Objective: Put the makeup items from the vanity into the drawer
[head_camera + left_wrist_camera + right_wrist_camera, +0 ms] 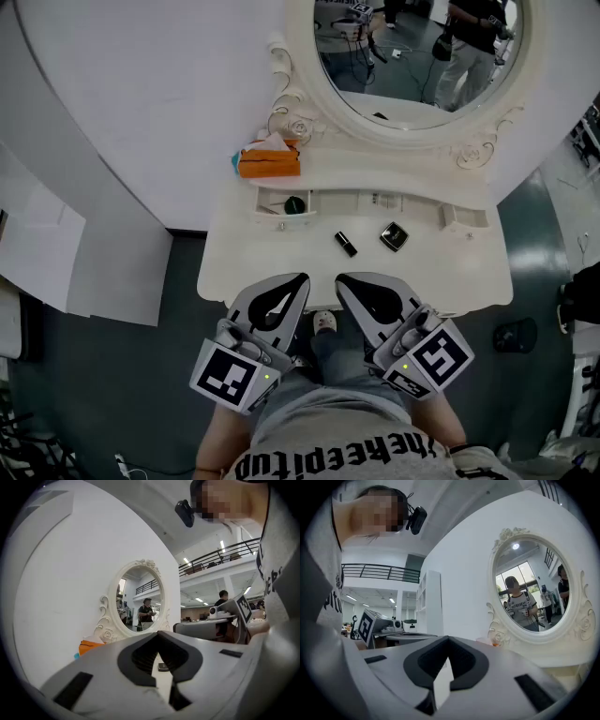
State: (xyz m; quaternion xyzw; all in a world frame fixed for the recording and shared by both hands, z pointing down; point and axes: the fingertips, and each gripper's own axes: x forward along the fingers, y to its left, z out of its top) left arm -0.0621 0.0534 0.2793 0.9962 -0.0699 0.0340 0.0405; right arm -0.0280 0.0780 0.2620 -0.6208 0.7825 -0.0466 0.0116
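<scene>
A black lipstick (pixel 346 244) and a black square compact (pixel 394 235) lie on the white vanity top (pixel 244 258). A small drawer (pixel 267 203) in the raised back tier stands open at the left, with a dark green round item (pixel 294 204) inside. My left gripper (pixel 301 279) and right gripper (pixel 341 279) hover side by side at the vanity's front edge, both shut and empty. In the left gripper view the compact (pixel 163 667) shows past the shut left gripper (pixel 157 634). The right gripper (pixel 448 640) points toward the mirror.
An orange tissue pack (pixel 269 161) sits at the back left under the oval mirror (pixel 417 56). A second small drawer (pixel 465 218) is at the tier's right end. White wall panels (pixel 112 141) stand to the left, dark floor on both sides.
</scene>
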